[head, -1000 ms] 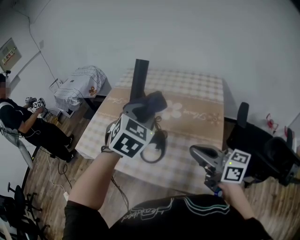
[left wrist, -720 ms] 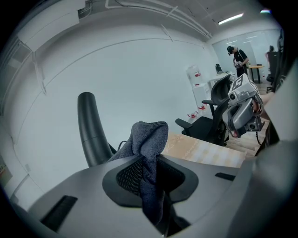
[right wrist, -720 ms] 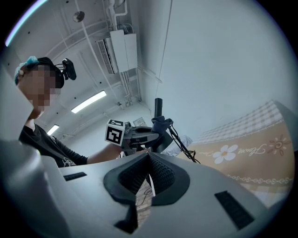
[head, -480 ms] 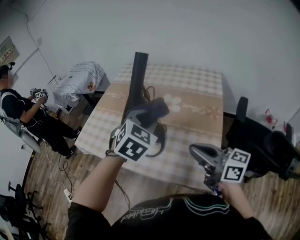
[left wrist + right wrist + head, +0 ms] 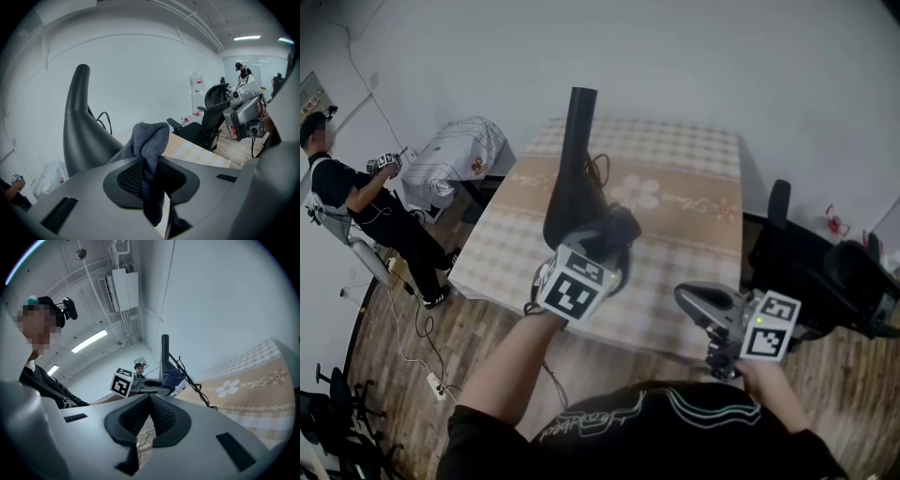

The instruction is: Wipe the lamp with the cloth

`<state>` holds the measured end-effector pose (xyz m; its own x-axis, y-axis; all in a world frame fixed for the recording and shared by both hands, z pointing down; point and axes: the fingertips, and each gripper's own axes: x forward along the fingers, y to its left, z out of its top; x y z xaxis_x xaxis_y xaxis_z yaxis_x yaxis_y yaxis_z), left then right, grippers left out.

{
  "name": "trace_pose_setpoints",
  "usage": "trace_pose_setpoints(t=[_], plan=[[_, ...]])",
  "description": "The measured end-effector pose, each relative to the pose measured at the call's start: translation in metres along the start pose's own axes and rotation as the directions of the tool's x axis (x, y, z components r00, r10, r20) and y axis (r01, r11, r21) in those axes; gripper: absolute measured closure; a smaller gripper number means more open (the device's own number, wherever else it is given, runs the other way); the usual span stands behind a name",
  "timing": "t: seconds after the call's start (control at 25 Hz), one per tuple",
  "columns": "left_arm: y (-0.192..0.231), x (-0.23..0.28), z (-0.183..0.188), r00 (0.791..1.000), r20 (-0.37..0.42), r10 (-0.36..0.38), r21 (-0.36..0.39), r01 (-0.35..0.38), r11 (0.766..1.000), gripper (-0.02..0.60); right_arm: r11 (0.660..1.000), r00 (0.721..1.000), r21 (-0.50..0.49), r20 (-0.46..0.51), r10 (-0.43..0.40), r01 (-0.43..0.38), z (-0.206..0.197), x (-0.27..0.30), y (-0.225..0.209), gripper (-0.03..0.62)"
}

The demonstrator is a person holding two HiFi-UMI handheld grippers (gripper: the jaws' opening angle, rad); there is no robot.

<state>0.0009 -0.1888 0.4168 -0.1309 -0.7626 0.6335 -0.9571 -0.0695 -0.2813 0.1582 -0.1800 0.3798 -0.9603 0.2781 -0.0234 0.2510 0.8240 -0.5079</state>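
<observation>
A black lamp [image 5: 572, 173] with a tall neck and flared foot stands on the checked table [image 5: 694, 197]. My left gripper [image 5: 611, 236] is shut on a dark blue-grey cloth [image 5: 617, 225], which rests against the lamp's foot on its near right side. In the left gripper view the cloth [image 5: 150, 138] bunches up between the jaws, with the lamp [image 5: 79, 126] just behind it to the left. My right gripper [image 5: 686, 300] hovers off the table's near edge, shut and empty. From the right gripper view the lamp [image 5: 165, 352] and cloth [image 5: 174, 377] are small and far ahead.
A black cable [image 5: 598, 169] trails from the lamp across the table. Black office chairs [image 5: 806, 272] crowd the table's right side. A person [image 5: 347, 197] sits at the far left beside a white covered bundle [image 5: 455, 155]. A cord lies on the wooden floor [image 5: 403, 319].
My left gripper has slid the cloth down the lamp towards its foot and the table's near edge. The right gripper has barely moved.
</observation>
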Motion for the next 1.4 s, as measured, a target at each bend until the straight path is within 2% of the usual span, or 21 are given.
trace_pose_setpoints(t=[0.2,0.36,0.44,0.52,0.68,0.8,0.88,0.92,1.08,1.2,1.32,1.4], plan=[[-0.031,-0.013,-0.019,0.995,0.043,-0.095,-0.124,0.099,0.987,0.509,1.000,1.000,-0.012,-0.002,-0.008,0.008,-0.008,-0.005,0.023,0.583],[-0.058,-0.045,-0.025,0.972,0.152,-0.179,-0.233,0.211,0.949,0.509,1.000,1.000,-0.023,-0.002,-0.021,0.021,-0.016,-0.008,0.042,0.583],[-0.072,-0.069,-0.030,0.950,0.231,-0.211,-0.287,0.274,0.918,0.509,0.999,1.000,-0.026,-0.008,-0.025,0.025,-0.024,-0.006,0.057,0.583],[-0.085,-0.097,-0.036,0.919,0.319,-0.231,-0.342,0.339,0.876,0.509,0.999,0.999,-0.026,-0.017,-0.028,0.027,-0.035,-0.003,0.074,0.583],[-0.107,-0.164,-0.054,0.836,0.488,-0.251,-0.428,0.480,0.766,0.509,1.000,0.999,-0.018,-0.044,-0.020,0.019,-0.063,0.006,0.116,0.583],[-0.118,-0.213,-0.075,0.789,0.566,-0.237,-0.451,0.537,0.713,0.509,1.000,0.998,-0.007,-0.064,-0.020,0.020,-0.087,0.011,0.148,0.583],[-0.127,-0.241,-0.092,0.774,0.594,-0.221,-0.469,0.556,0.686,0.509,1.000,0.997,-0.001,-0.073,-0.016,0.016,-0.101,0.016,0.168,0.583],[-0.132,-0.253,-0.099,0.770,0.601,-0.216,-0.472,0.560,0.681,0.509,1.000,0.997,-0.004,-0.076,-0.014,0.013,-0.107,0.018,0.177,0.583],[-0.149,-0.284,-0.126,0.766,0.603,-0.222,-0.459,0.561,0.689,0.509,1.000,0.996,-0.024,-0.084,-0.019,0.017,-0.120,0.026,0.211,0.583],[-0.155,-0.303,-0.137,0.748,0.623,-0.229,-0.447,0.581,0.681,0.509,0.998,0.995,-0.066,-0.094,-0.021,0.014,-0.131,0.031,0.236,0.583],[-0.161,-0.317,-0.147,0.744,0.628,-0.229,-0.424,0.573,0.701,0.509,0.995,0.993,-0.100,-0.116,-0.023,0.011,-0.143,0.032,0.254,0.583],[-0.163,-0.322,-0.152,0.740,0.631,-0.231,-0.415,0.574,0.706,0.509,0.993,0.992,-0.116,-0.125,-0.023,0.008,-0.148,0.032,0.263,0.583]])
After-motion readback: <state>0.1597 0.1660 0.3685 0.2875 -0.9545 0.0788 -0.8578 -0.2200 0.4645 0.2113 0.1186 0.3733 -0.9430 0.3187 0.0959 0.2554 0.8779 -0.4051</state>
